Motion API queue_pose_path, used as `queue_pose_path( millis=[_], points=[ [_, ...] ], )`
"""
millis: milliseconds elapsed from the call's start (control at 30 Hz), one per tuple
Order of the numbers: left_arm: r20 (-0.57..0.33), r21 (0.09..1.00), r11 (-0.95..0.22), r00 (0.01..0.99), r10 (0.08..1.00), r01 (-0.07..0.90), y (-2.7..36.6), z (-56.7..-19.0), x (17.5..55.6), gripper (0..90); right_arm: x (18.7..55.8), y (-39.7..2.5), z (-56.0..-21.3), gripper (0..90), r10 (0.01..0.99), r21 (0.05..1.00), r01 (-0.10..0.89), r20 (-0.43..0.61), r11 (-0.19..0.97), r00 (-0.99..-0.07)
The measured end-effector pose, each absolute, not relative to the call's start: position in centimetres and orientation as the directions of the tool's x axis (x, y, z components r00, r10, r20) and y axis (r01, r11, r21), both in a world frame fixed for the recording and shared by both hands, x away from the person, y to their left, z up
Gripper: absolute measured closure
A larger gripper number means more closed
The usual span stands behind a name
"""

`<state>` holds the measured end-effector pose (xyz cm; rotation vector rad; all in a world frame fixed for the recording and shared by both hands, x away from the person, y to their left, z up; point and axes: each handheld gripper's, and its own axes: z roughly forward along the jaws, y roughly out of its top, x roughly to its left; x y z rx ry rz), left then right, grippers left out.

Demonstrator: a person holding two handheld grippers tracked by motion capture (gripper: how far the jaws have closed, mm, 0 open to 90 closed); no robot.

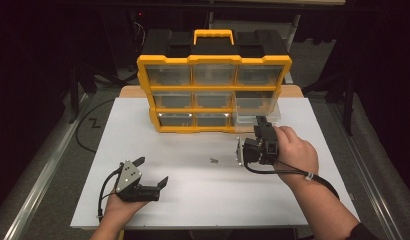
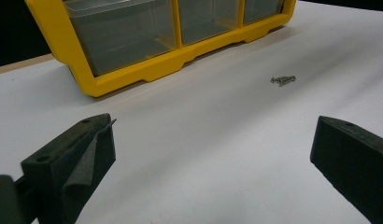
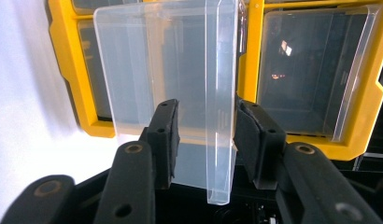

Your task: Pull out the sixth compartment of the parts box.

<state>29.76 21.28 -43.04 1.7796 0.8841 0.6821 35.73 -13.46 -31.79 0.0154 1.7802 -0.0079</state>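
Note:
A yellow organiser (image 1: 213,61) with clear drawers stands at the back of the white table (image 1: 193,200). Its bottom right clear drawer (image 1: 258,106) is pulled partly out. My right gripper (image 1: 261,121) is turned on its side and shut on that drawer's front lip (image 3: 221,116), with one black jaw on each side of it. My left gripper (image 1: 153,172) rests open at the front left with nothing between its jaws, and in the left gripper view it (image 2: 213,154) points toward the organiser. Two or three small screws (image 1: 213,160) (image 2: 283,80) lie mid-table.
The other drawers (image 1: 213,75) sit shut in the organiser and look empty. A black cable (image 1: 293,172) trails from the right gripper over the table. Dark floor and a metal rail (image 1: 38,170) lie beyond the table's left edge.

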Motion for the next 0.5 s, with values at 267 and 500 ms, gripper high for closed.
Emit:
queue_pose_path(
  millis=[267, 500],
  points=[
    [0.052, 0.936, -0.241, 0.575, 0.817, 0.258, 21.3, -43.0, 29.7, 0.9, 34.7, -13.5, -32.0, 55.5, 0.025, 0.024, 0.008, -0.975, 1.000, -0.222],
    [0.052, 0.935, -0.242, 0.574, 0.817, 0.260, 21.3, -43.0, 29.7, 0.9, 33.6, -13.8, -32.6, 52.0, 0.032, 0.036, -0.015, -0.973, 0.999, -0.228]
  ],
)
